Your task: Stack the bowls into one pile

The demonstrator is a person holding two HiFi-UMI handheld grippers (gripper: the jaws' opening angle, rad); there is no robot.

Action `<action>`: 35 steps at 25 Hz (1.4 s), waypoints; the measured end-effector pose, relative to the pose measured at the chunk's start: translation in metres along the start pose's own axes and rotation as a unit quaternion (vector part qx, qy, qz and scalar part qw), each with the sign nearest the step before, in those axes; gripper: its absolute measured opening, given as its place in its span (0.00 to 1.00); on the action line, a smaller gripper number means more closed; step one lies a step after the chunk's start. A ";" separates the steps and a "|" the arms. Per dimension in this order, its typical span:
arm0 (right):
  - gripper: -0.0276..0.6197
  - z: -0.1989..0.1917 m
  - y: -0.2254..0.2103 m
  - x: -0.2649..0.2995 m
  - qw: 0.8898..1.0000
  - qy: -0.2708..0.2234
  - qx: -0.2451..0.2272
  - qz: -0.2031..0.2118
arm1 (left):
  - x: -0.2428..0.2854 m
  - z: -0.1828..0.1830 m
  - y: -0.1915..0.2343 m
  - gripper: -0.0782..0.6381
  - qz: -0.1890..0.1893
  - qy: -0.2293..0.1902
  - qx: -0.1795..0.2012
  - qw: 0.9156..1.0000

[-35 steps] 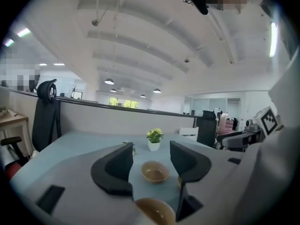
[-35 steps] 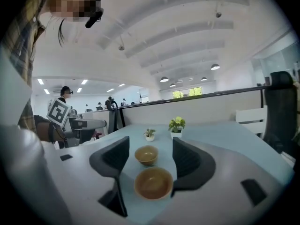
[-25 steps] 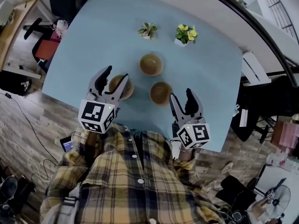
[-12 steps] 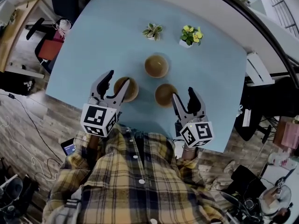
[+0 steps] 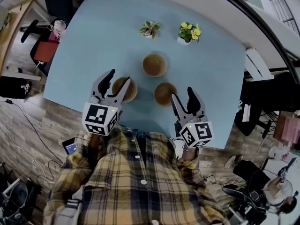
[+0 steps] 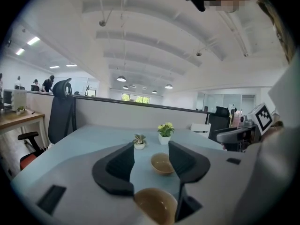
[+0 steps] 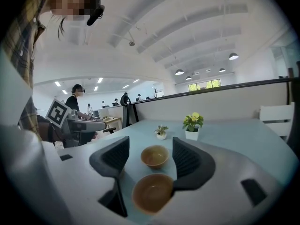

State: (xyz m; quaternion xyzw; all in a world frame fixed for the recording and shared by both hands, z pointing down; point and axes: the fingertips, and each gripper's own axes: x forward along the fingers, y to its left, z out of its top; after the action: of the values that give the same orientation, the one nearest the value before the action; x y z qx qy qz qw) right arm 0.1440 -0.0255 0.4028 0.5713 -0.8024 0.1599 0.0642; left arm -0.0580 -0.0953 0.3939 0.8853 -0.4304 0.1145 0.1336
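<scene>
**A:** Closest to us, the left gripper (image 5: 118, 77) hangs over the near side of the table (image 5: 93, 46). Its jaws are wide but closing. The left bowl (image 6: 156, 204) sits low under the gap, and neither pad presses on it.

**B:** And the right gripper (image 5: 182, 93)?

**A:** Its jaws are spread wide. The right bowl (image 7: 152, 192) is just below them, with its rim close beside one jaw. I see no pinch on it, so neither gripper is carrying anything.

**B:** How do you think these bowls will handle?

**A:** They look like small, smooth brown bowls, rigid and probably glazed. I'd guess they're light but slick, and they could chip if they knock together. The belly is too round to squeeze, because the pads would likely slide off it. The rim is the place to hold, with one jaw inside the wall and one outside.

**B:** What's further out?

**A:** The far bowl (image 5: 154, 64) sits near the middle of the table, apart from the other two. From either gripper view it shows right through the gap between the jaws. All three bowls look about the same size, so they should nest. They'd need lowering straight and gently, since a tilted drop could skid one off another.

**B:** And behind that?

**A:** Two little potted plants (image 5: 150, 29) stand well clear of all three bowls.
</scene>
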 end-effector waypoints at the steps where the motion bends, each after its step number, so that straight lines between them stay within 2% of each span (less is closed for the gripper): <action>1: 0.46 0.000 -0.001 0.000 1.000 0.001 -0.001 0.000 | 0.002 -0.001 0.001 0.41 0.000 0.001 0.000 1.000; 9: 0.46 -0.006 -0.006 0.005 1.000 0.011 0.003 0.007 | 0.013 -0.022 0.007 0.39 0.003 0.032 -0.002 0.999; 18: 0.46 -0.021 -0.002 0.016 0.999 0.032 0.012 0.022 | 0.024 -0.066 0.022 0.39 0.009 0.095 -0.006 0.995; 25: 0.46 -0.031 -0.004 0.023 0.998 0.045 0.028 0.028 | 0.035 -0.107 0.032 0.38 0.005 0.158 0.004 0.987; 29: 0.46 -0.034 -0.007 0.026 0.998 0.050 0.035 0.032 | 0.039 -0.124 0.037 0.38 -0.001 0.188 -0.007 0.982; 35: 0.46 -0.035 -0.015 0.030 0.998 0.050 0.040 0.028 | 0.043 -0.146 0.039 0.36 -0.009 0.226 -0.004 0.974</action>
State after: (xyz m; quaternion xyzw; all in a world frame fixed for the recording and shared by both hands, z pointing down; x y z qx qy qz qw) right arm 0.1453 -0.0450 0.4475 0.5422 -0.8067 0.2222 0.0768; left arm -0.0753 -0.1008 0.5502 0.8401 -0.3815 0.3084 0.2315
